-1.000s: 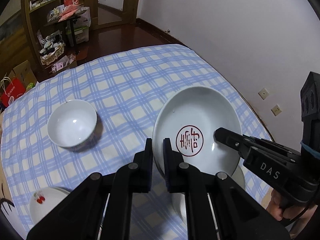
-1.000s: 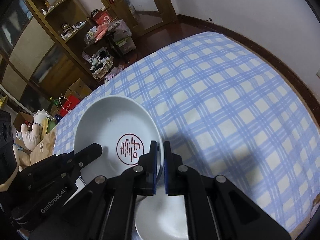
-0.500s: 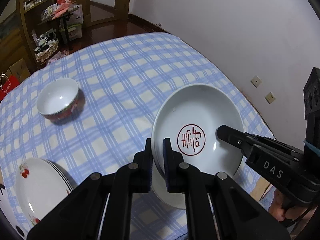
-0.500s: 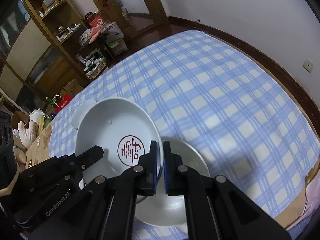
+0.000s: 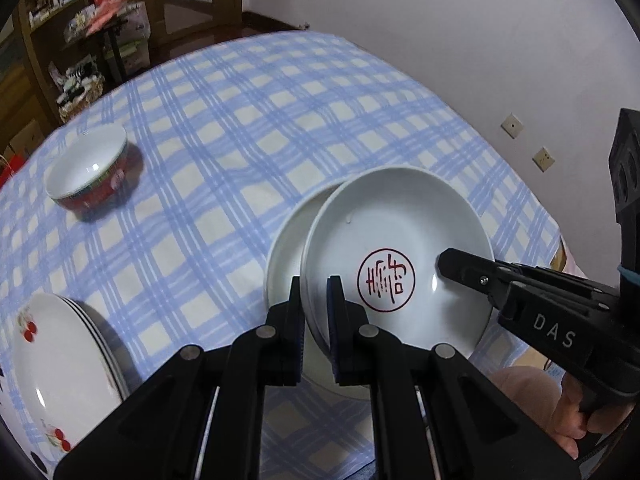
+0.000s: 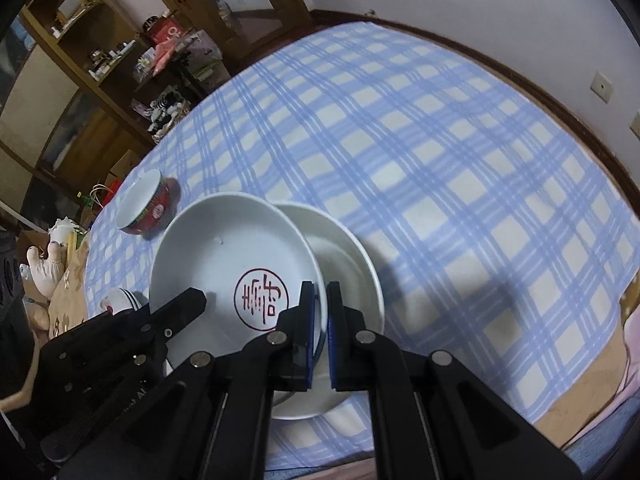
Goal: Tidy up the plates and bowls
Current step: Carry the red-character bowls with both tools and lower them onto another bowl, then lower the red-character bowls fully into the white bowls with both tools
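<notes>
Above the blue checked tablecloth point(image 5: 248, 128), the left gripper point(image 5: 316, 312) and right gripper point(image 6: 319, 320) each pinch opposite rims of one plate point(image 5: 396, 256), likely keeping it level for stacking. It hangs slightly offset over a plain plate point(image 6: 348, 264) beneath; it is shallow, glossy white, with a red round emblem at its centre.

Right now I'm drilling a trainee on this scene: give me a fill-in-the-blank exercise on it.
1. The seal on the held plate is ____ in colour.
2. The left gripper and right gripper each clamp that plate's ____.
3. The plate under it is plain ____.
4. The stacked plates at the left carry ____ motifs.

Missing words: red; rim; white; cherry
</notes>
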A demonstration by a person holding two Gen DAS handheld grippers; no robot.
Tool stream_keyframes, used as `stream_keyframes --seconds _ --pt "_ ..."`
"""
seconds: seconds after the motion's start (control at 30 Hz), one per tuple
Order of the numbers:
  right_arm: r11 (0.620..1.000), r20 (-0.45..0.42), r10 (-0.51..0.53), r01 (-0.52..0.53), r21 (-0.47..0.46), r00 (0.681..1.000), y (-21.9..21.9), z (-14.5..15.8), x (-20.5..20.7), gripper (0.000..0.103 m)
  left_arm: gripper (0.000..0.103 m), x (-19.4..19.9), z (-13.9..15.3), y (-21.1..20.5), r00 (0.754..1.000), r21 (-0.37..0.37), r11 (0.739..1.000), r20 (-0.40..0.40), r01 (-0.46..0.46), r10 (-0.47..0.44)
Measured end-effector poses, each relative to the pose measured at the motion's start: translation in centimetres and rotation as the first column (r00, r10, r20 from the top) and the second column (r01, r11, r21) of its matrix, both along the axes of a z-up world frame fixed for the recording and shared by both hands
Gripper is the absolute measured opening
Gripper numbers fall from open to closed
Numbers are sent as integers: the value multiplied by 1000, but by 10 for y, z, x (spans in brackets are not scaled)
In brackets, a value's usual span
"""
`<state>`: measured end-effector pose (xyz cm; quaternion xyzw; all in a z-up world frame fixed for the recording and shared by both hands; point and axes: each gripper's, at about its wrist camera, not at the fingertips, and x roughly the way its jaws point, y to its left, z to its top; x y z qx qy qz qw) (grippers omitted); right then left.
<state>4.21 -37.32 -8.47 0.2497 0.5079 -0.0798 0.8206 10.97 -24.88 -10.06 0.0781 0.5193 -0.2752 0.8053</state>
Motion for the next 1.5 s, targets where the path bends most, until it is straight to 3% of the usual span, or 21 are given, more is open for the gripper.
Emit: stream_keyframes --seconds 0.27,1.1,1.5 --pt "1000 -42 -5 5 -8 999 4 -21 -3 7 10 -2 -13 -2 1000 29 1000 -7 6 -6" --pt "1000 -62 -18 19 15 998 3 -28 0 6 13 -4 -13 -8 999 112 993 26 20 -23" --pt "999 -76 -32 32 5 997 6 -32 6 6 13 2 -14 -7 1000 111 994 3 19 -19"
